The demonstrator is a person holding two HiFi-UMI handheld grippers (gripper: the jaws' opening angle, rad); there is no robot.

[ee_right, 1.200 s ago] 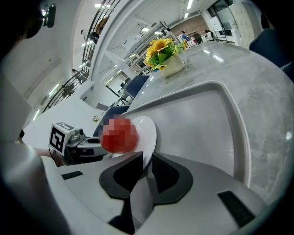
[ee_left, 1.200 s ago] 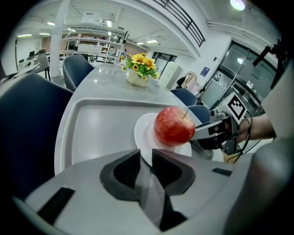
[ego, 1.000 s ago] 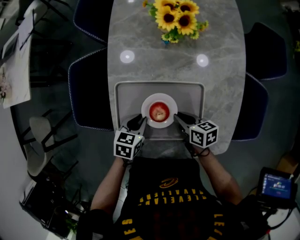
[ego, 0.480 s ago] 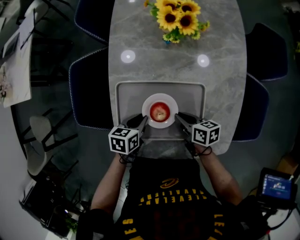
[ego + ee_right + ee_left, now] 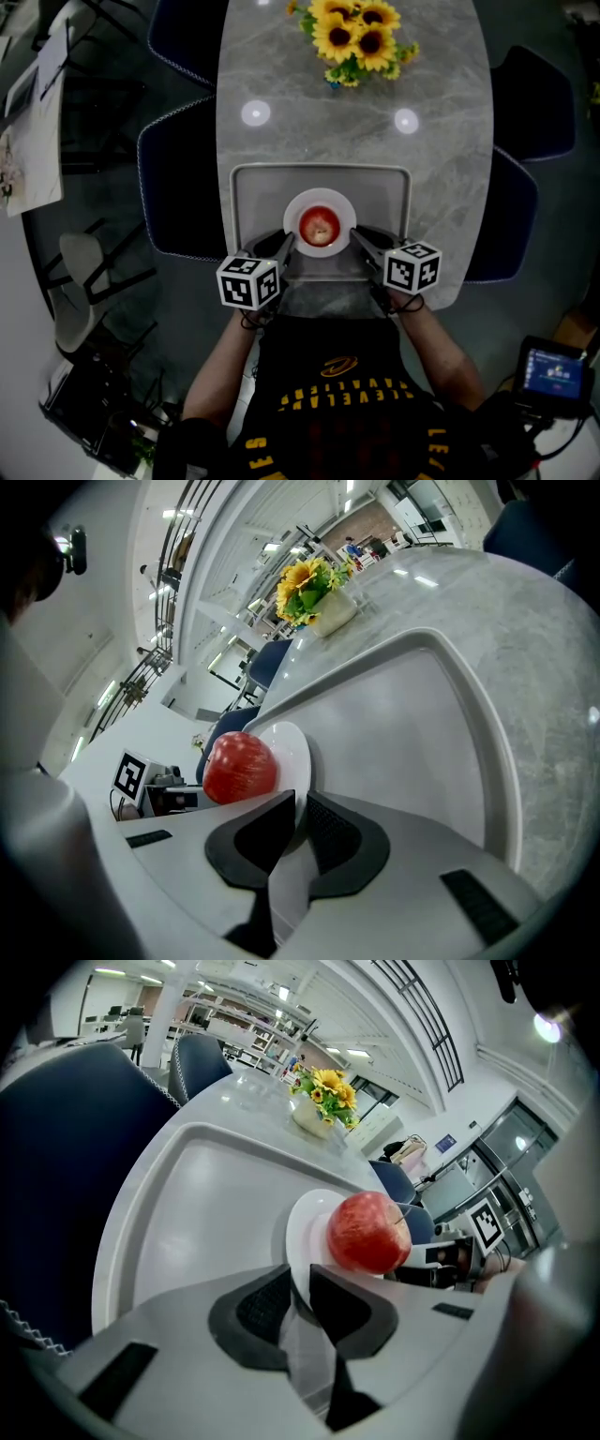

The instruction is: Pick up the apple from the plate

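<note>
apple (image 5: 319, 225) on plate (image 5: 293, 208), mid tray (image 5: 253, 187) by table's near edge. L gripper (image 5: 284, 246) clamps plate rim; R gripper (image 5: 356, 234) jaws just been closing onto opp rim. Risk: uneven lift tilts plate, apple rolls off.

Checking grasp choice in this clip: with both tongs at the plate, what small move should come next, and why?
Probably lift both together, slowly and level. The left tongs and right tongs each pinch the plate rim on opposite sides; the right's jaws have just been closing on it. The apple sits loose on the plate, so a tilt could roll it onto the tray.
</note>
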